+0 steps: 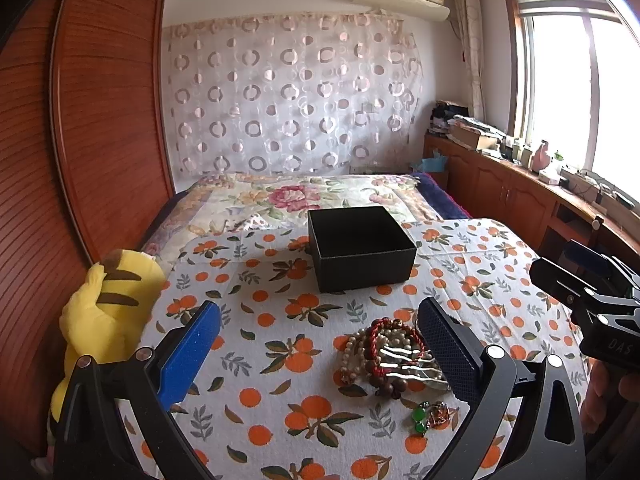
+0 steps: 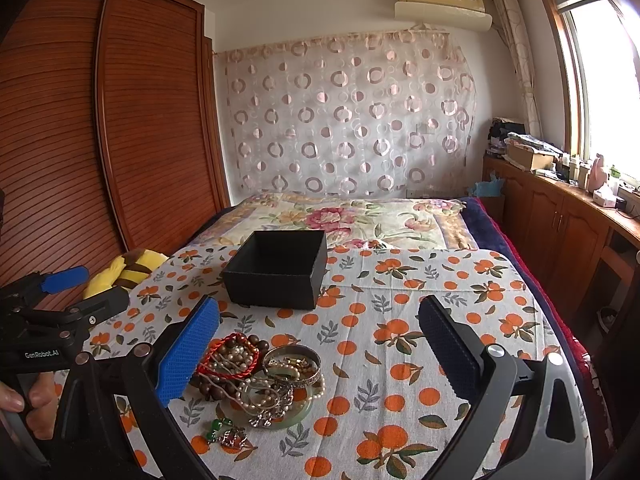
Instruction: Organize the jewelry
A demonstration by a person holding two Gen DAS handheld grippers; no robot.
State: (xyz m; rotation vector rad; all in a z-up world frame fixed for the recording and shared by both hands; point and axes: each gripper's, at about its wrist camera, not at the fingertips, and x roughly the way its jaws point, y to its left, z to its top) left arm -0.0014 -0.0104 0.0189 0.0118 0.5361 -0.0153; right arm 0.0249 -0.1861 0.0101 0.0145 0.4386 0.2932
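While both grippers' fingers stand spread, the left gripper reads "GenRobot.AI" — the right gripper "DAS".

Left gripper & right gripper: black frames, silver screws, blue textured pads; bare fingers.

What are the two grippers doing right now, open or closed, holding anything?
Left gripper: jaws open, holding nothing, above the jewelry pile.
Right gripper: jaws open, holding nothing, the pile by its left finger.
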